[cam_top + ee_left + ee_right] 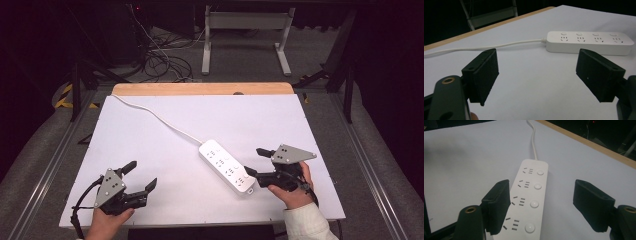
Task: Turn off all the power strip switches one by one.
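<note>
Approach step: the right hand-held gripper [253,162], jaws spread, straddles the near end of the strip [227,166] at the surface's [150,150] 5 o'clock. Next, clamp it. Left hand-held gripper [141,176] released, idle.

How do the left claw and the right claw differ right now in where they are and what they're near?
The right claw sits at the near end of the white power strip, one jaw over its edge, while the left claw hangs over bare table, well apart from the strip. The right claw points left toward the strip; the left claw points up and right. Both are open and hold nothing.
</note>
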A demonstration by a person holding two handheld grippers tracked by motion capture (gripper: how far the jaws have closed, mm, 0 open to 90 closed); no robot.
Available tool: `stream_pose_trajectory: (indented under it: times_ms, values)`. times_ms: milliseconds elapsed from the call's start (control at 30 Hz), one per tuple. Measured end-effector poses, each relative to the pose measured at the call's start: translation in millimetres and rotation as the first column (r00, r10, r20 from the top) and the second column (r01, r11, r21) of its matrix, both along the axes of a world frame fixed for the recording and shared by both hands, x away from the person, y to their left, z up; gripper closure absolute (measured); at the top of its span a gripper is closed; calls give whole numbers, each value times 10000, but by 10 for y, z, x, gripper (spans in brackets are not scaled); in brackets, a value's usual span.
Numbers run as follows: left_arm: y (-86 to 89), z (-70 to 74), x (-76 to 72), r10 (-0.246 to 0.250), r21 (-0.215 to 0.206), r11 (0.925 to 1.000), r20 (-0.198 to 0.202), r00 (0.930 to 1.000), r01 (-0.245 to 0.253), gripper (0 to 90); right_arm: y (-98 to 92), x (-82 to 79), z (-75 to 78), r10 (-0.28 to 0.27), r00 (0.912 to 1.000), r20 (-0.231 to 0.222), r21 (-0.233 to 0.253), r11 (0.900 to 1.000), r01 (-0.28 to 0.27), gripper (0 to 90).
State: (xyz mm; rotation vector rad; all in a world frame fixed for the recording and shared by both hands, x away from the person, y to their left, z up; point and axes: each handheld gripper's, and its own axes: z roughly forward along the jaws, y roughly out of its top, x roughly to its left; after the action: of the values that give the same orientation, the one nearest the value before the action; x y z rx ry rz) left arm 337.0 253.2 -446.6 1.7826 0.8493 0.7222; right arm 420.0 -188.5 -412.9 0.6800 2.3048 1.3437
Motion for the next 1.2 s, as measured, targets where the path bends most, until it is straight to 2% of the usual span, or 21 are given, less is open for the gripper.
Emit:
stream_pose_trajectory:
  times_ms: [333, 500, 600, 800, 900, 933, 967, 1000, 1100, 1133, 1167, 1200]
  values:
    - [-4, -2, 3, 1, 23, 10000, 13, 10000, -1, 187, 151, 191, -3, 52, 9998, -185, -140, 9999, -55, 301]
    - [-4, -4, 9, -18, 71, 10000, -5, 10000, 18, 187, 186, 251, 10, 64, 9997, -230, -58, 10000, -66, 305]
    - [-4, -3, 6, -1, 66, 10000, -1, 10000, 1, 188, 235, 340, 7, 93, 9995, -298, -257, 9996, -100, 322]
    - [5, 0, 3, 4, 88, 10000, 27, 10000, -5, 187, 254, 383, 15, -10, 9997, -263, -353, 9994, 1, 360]
    - [5, -3, 12, -8, 72, 10000, -20, 10000, 8, 187, 268, 379, 20, 185, 9993, -331, -645, 9977, -206, 453]
    - [4, -4, 10, 1, 89, 10000, -5, 10000, -1, 190, 279, 369, 24, 262, 9990, -359, -737, 9969, -288, 549]
    - [1, -3, 8, 16, 98, 10000, 42, 10000, -16, 192, 287, 363, 29, 433, 9978, -500, -701, 9964, -468, 603]
    - [0, -2, 4, 15, 107, 9999, 52, 10000, -15, 192, 302, 355, 48, 611, 9941, -897, -762, 9948, -680, 703]
    - [-4, -3, 4, 21, 109, 9999, 27, 10000, -22, 191, 308, 351, 70, 429, 9939, -1014, -960, 9940, -527, 712]
    - [-5, -5, 5, 20, 106, 9999, 18, 10000, -21, 191, 311, 362, 90, 484, 9916, -1197, -980, 9934, -603, 772]
    - [-5, -5, 7, 12, 117, 9999, 9, 10000, -12, 191, 311, 362, 90, 484, 9916, -1197, -980, 9934, -603, 772]
    - [-3, -5, 8, 18, 121, 9999, 9, 10000, -18, 191, 322, 372, 110, 457, 9900, -1333, -1180, 9911, -616, 893]
